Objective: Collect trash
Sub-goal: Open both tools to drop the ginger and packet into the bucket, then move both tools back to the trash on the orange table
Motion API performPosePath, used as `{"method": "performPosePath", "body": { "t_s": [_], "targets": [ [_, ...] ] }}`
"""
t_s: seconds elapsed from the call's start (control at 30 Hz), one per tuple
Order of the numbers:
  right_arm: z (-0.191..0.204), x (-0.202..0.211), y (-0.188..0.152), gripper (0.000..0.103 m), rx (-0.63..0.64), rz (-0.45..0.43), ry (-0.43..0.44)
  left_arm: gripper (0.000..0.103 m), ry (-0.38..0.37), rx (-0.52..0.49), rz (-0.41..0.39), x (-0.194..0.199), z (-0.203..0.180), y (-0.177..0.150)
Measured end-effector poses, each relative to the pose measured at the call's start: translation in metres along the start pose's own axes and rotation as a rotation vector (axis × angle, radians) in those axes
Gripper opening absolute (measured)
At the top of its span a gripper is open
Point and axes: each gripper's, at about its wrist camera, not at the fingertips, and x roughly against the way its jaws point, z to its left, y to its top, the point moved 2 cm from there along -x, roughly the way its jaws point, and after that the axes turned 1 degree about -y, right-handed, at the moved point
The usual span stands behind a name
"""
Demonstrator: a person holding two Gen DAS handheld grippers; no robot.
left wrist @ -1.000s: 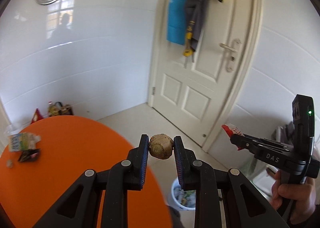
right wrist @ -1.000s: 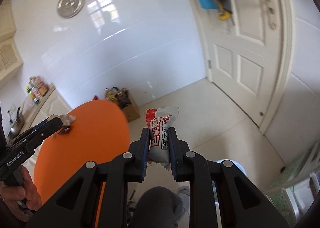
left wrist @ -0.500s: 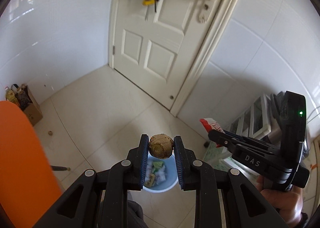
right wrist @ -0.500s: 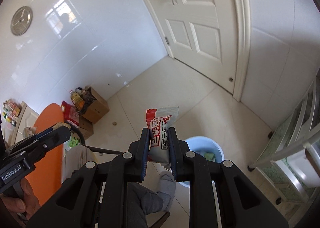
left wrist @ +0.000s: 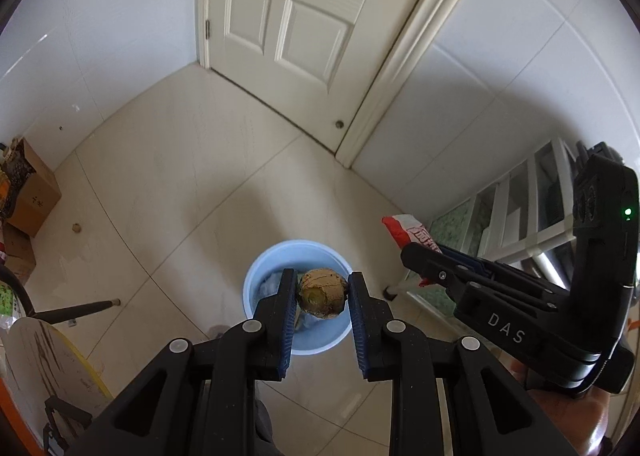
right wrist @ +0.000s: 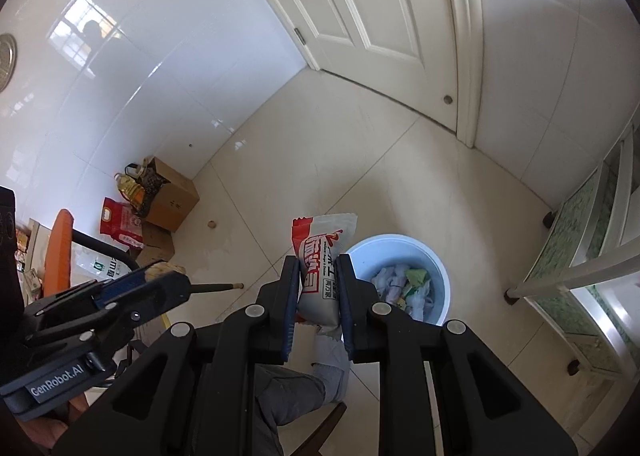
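Note:
My left gripper is shut on a round brown fruit remnant and holds it right above the light blue trash bin on the floor. My right gripper is shut on a red and white snack wrapper, held above the floor just left of the bin, which holds several crumpled wrappers. The right gripper also shows in the left wrist view with the wrapper to the right of the bin. The left gripper shows in the right wrist view.
A white door stands at the back. Cardboard boxes and bags sit by the left wall. A white shelf rack stands on the right. The orange table edge is at left. My leg and foot are below the grippers.
Both grippers have swung away from the orange table and tilted down toward the floor. The bin has come under the left gripper and beside the right one. Both still hold their items.

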Motion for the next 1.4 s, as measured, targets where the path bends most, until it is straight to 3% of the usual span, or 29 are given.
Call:
{"method": "performPosePath", "body": {
  "t_s": [0.17,0.23,0.3,0.33,0.4,0.47,0.53,0.67,0.8,1.03,1.4],
  "targets": [
    [-0.012,-0.012,0.003,0.022,-0.034,0.015,-0.004,0.026,0.011,0.005,0.037,-0.024,-0.003,0.015],
    [-0.017,-0.016,0.004,0.024,-0.047,0.019,-0.004,0.050,0.025,0.006,0.040,-0.030,-0.004,0.018],
    [-0.022,-0.018,0.004,0.029,-0.061,0.027,0.001,0.065,0.035,0.008,0.025,-0.035,-0.004,0.020],
    [-0.024,-0.019,0.004,0.035,-0.068,0.027,0.008,0.069,0.040,0.007,0.018,-0.034,-0.005,0.021],
    [-0.025,-0.020,0.004,0.057,-0.077,0.029,0.012,0.072,0.055,0.007,0.016,-0.035,-0.006,0.021],
    [-0.026,-0.022,0.004,0.069,-0.083,0.030,0.009,0.073,0.068,0.014,0.010,-0.034,-0.006,0.019],
    [-0.027,-0.023,0.003,0.074,-0.091,0.029,0.002,0.073,0.075,0.021,0.007,-0.031,-0.006,0.016],
    [-0.027,-0.016,0.002,0.103,-0.101,-0.006,-0.044,0.079,0.112,0.024,-0.020,-0.016,-0.008,0.008],
    [-0.019,-0.010,-0.002,0.103,-0.078,0.000,-0.085,0.088,0.156,0.034,-0.069,0.006,-0.013,-0.003],
    [0.015,0.023,-0.005,0.103,-0.026,-0.052,-0.074,0.089,0.172,0.054,-0.160,0.059,-0.020,-0.035],
    [0.126,0.097,-0.015,0.103,0.154,-0.179,-0.002,0.093,0.210,0.125,-0.380,0.186,0.008,-0.120]
  ]
}}
